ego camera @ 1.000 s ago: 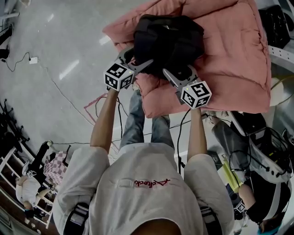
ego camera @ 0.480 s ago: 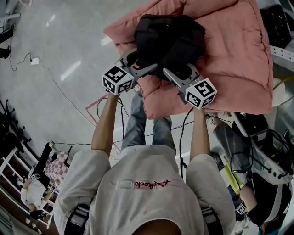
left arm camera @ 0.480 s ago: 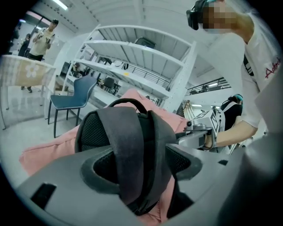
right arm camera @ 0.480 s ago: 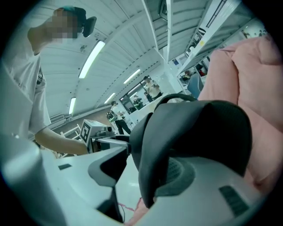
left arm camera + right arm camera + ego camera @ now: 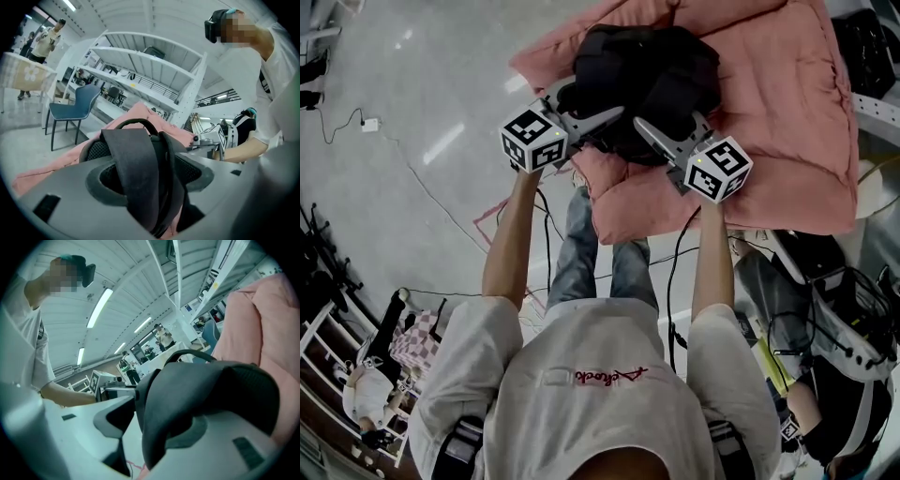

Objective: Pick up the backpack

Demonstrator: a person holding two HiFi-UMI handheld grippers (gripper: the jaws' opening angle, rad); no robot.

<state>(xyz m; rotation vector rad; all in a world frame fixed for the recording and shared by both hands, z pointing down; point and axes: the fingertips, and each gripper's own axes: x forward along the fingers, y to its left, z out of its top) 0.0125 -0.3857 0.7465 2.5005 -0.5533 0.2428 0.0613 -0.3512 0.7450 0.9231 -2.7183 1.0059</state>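
A black backpack [image 5: 647,66] lies on a pink quilt [image 5: 778,112]. My left gripper [image 5: 586,101] is at its near left side and my right gripper [image 5: 667,127] at its near right side. In the left gripper view a flat black strap [image 5: 133,173] runs between the jaws, which are closing and press on it; the carry handle [image 5: 138,123] arches behind. In the right gripper view a padded shoulder strap [image 5: 187,399] fills the gap between the jaws, which hold it. Each gripper's fingertips are hidden under the bag in the head view.
The quilt covers a raised surface whose near edge [image 5: 628,220] is just in front of my legs. Cables [image 5: 422,178] trail on the floor at the left. White shelving [image 5: 140,65] and a blue chair [image 5: 70,108] stand beyond. Another person with gear [image 5: 834,375] is at the lower right.
Both grippers have risen and moved toward the backpack. The right jaws have closed on the padded strap, and the bag's near side has come up a little.
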